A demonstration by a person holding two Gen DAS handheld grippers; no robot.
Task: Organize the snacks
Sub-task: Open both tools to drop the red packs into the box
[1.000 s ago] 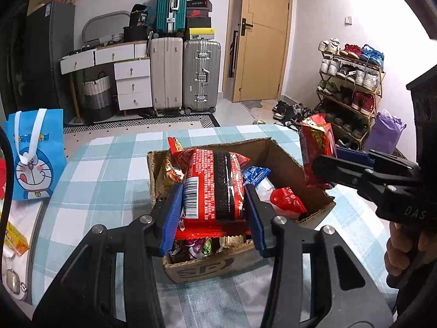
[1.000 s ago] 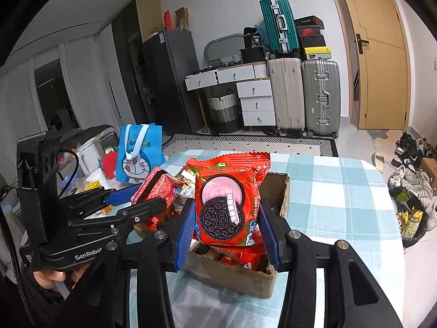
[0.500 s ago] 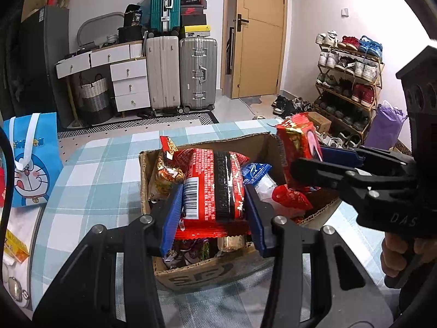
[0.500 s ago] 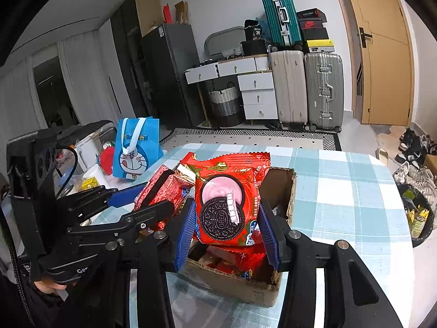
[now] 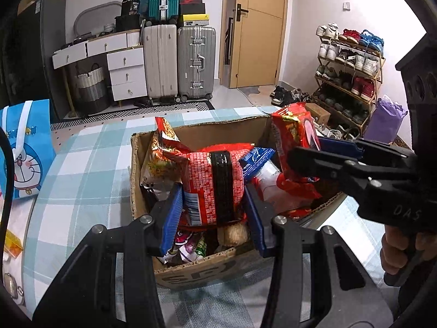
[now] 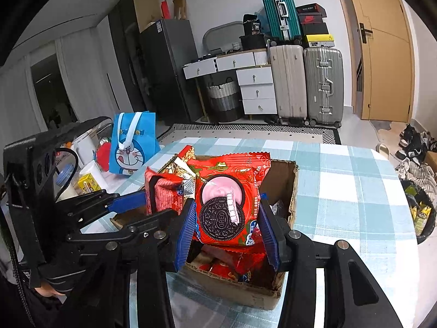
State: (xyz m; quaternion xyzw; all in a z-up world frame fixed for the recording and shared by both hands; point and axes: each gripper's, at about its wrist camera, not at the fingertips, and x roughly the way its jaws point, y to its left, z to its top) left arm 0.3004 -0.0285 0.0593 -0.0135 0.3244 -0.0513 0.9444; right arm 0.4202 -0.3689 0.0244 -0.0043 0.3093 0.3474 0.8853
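Observation:
A cardboard box [image 5: 196,270] full of snack packets stands on the checked tablecloth; it also shows in the right wrist view [image 6: 293,188]. My left gripper [image 5: 214,207] is shut on a red packet with a black band [image 5: 215,183], held over the box's near side. My right gripper [image 6: 228,227] is shut on a red Oreo packet [image 6: 226,205], held over the box. In the left wrist view the right gripper [image 5: 306,153] comes in from the right with that Oreo packet [image 5: 293,134] edge-on above the box. In the right wrist view the left gripper [image 6: 153,199] holds its red packet [image 6: 166,195] at the left.
A blue Doraemon bag [image 5: 26,150] stands at the table's left, also in the right wrist view [image 6: 131,145]. A yellow carton [image 6: 87,184] and white containers lie beside it. Suitcases [image 5: 177,63], drawers and a shoe rack [image 5: 349,79] stand beyond the table.
Both grippers have moved in over the box with their packets. The right gripper's Oreo packet has come left and lower, from beside the box to above its right side.

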